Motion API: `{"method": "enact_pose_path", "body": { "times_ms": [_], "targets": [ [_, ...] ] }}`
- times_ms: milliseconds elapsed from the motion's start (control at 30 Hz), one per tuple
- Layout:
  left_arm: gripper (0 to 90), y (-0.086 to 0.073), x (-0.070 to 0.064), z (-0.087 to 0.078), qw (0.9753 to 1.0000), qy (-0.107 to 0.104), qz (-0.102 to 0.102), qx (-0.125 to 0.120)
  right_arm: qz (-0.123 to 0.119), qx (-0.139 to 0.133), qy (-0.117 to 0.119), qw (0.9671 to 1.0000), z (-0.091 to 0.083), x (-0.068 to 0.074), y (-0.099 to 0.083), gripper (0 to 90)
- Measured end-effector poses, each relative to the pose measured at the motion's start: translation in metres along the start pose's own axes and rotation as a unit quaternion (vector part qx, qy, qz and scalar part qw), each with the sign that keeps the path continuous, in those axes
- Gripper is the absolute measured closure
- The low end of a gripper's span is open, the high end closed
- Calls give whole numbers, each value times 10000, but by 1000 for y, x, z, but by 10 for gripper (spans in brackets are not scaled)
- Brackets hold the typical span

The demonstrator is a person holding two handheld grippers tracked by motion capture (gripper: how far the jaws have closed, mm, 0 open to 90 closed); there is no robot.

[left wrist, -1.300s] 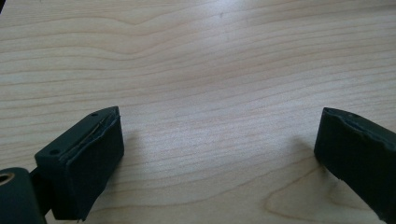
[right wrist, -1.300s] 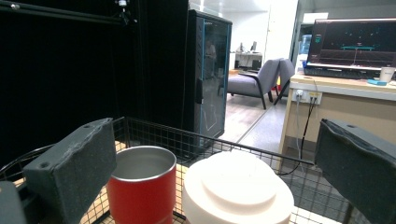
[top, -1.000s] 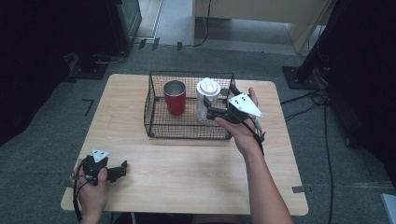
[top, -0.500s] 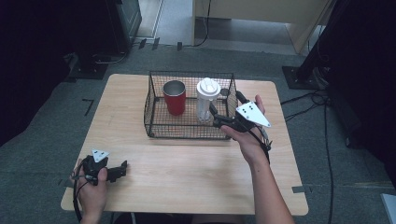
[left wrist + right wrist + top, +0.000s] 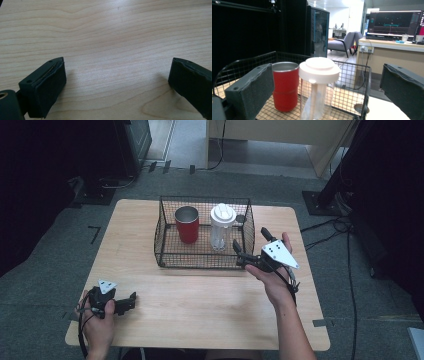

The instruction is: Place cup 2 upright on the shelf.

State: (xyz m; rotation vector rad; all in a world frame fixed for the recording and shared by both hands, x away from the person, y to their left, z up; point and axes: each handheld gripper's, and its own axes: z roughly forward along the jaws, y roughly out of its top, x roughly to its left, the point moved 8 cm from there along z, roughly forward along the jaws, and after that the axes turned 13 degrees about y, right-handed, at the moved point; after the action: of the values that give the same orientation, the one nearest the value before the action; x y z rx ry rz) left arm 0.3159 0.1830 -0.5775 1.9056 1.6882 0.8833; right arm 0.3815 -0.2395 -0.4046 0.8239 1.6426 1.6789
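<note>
Right gripper: held at the near right corner of the wire basket, jaws spread wide with nothing between them, pointing at the basket from outside.
Clear bottle: stands upright inside the basket, right of centre, with a white lid; in the right gripper view it sits in line with the gap between the jaws, but farther off, not touched by either.
Red cup: upright in the basket, just left of the bottle, open top with a metal rim; close beside the bottle, whether touching I cannot tell.
In the way: the basket's near mesh wall and right wall stand between the right gripper and the bottle.
Left gripper: low over the near left corner of the bench, well apart from the basket, jaws open and empty over bare wood.
Small round thing: lies by the basket's far right corner; too small to identify.
</note>
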Motion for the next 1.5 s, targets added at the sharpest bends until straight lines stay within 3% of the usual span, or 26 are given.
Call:
{"method": "enact_pose_path", "body": {
  "times_ms": [767, 1500],
  "targets": [
    [22, 0, 0, 0, 10000, -4, -4, 3, 333, 277, -514, 9977, -57, -28, -54, 0],
    [23, 0, 0, 0, 10000, -1, 10, 8, 668, 578, -1054, 9905, -119, -50, -102, 0]
  ]
}}
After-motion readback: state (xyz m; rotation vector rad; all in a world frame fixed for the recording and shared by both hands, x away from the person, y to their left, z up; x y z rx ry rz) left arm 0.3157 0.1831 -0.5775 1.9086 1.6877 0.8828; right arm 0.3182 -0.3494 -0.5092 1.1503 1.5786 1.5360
